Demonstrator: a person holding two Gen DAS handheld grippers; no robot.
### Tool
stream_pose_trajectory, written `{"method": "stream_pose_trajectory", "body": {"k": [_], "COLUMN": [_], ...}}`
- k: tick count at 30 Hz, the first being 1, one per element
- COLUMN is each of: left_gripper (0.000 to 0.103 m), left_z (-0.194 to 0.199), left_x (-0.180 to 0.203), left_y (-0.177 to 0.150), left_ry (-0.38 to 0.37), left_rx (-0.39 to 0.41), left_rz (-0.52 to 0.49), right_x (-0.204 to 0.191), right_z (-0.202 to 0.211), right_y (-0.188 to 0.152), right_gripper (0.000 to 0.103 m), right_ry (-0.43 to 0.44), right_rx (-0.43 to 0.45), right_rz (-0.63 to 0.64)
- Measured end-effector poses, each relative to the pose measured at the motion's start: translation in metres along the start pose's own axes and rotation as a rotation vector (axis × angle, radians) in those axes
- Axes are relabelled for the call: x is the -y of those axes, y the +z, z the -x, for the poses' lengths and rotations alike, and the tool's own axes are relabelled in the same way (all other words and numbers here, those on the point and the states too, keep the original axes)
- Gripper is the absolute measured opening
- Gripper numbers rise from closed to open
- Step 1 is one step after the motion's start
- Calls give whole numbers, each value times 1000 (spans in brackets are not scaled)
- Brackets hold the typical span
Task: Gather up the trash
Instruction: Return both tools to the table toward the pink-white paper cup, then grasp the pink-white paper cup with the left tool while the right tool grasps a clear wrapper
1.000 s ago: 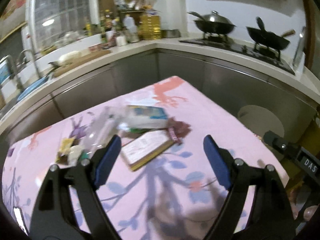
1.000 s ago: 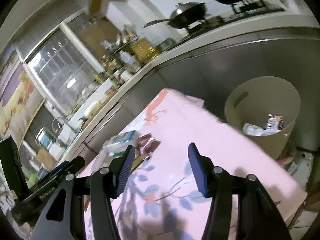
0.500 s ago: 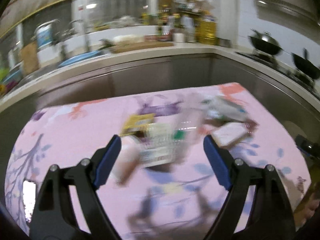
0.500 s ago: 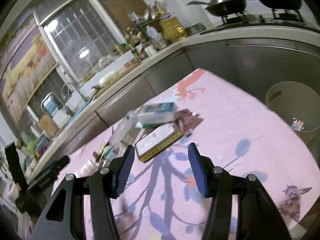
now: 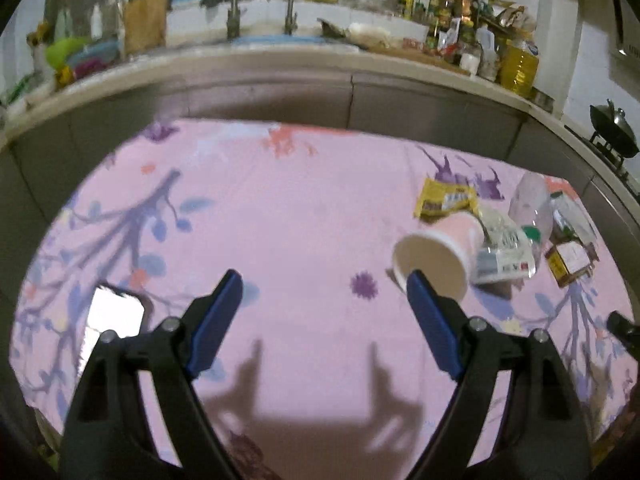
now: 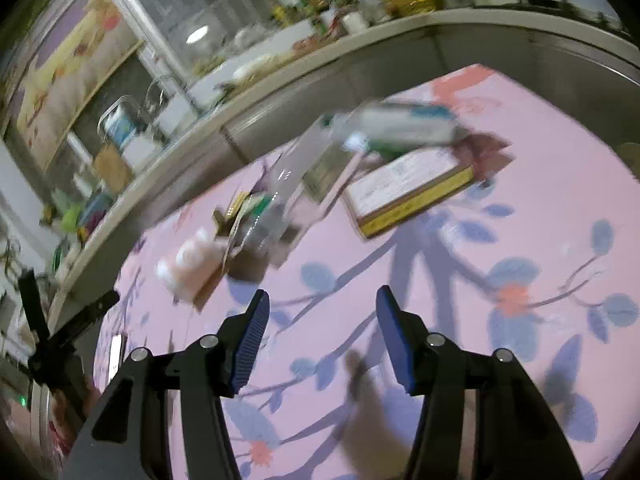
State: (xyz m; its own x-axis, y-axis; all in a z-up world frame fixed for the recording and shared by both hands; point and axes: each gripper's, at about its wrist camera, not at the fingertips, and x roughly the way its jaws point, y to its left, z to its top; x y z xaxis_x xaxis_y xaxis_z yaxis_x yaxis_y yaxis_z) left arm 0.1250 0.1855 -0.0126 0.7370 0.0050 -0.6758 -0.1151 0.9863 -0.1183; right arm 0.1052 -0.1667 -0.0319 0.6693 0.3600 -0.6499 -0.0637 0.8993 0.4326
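Both tongs stand wide apart and carry nothing. The left tongs (image 5: pixel 322 292) hover above the pink floral surface (image 5: pixel 280 208); the right tongs (image 6: pixel 320 312) hover above the same cloth.

The trash lies in one cluster. Taking the paper cup (image 5: pixel 438 252) as landmark: it lies on its side with its mouth turned toward the left tongs, whose right finger overlaps its rim in the picture; contact cannot be confirmed. A yellow wrapper (image 5: pixel 446 200) lies just behind the cup. A crumpled printed bag (image 5: pixel 502 252) touches its far side, a clear bottle (image 5: pixel 532 204) lies beyond that bag, and a small flat box (image 5: pixel 568 260) is farther still. A lit phone (image 5: pixel 114 316) lies well apart, on the opposite side of the left tongs.

Risks, as judged:
- The cup is light and round; a glancing finger is likely to roll it away or crush the rim.
- Items overlap, so one closure may drag a neighbour off the surface edge.
- The right wrist view is motion-blurred; a fast approach may miss its target.
- The phone is not trash and could be taken by mistake.
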Motion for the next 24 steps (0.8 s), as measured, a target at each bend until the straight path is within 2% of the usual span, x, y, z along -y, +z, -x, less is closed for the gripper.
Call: {"method": "stream_pose_trajectory", "body": {"k": [3, 6, 9, 14, 24], "left_gripper": [81, 79, 74, 71, 64], "left_z": [-7, -14, -25, -45, -66], "left_x": [4, 12, 26, 41, 45], "left_y": [-4, 0, 9, 17, 24], "left_ry": [-86, -209, -301, -329, -358], "left_rx": [-32, -58, -80, -114, -140], "left_rz": [15, 38, 51, 71, 98], "right_x": [-12, -17, -22, -29, -50], "right_z": [-13, -23, -34, -51, -84], "right_y": [-6, -5, 4, 22, 40], "right_gripper": [54, 53, 43, 37, 33], "right_ry": [19, 70, 127, 193, 217], "right_rx": [-45, -85, -118, -153, -197], "right_rz": [27, 6, -41, -105, -123]}}
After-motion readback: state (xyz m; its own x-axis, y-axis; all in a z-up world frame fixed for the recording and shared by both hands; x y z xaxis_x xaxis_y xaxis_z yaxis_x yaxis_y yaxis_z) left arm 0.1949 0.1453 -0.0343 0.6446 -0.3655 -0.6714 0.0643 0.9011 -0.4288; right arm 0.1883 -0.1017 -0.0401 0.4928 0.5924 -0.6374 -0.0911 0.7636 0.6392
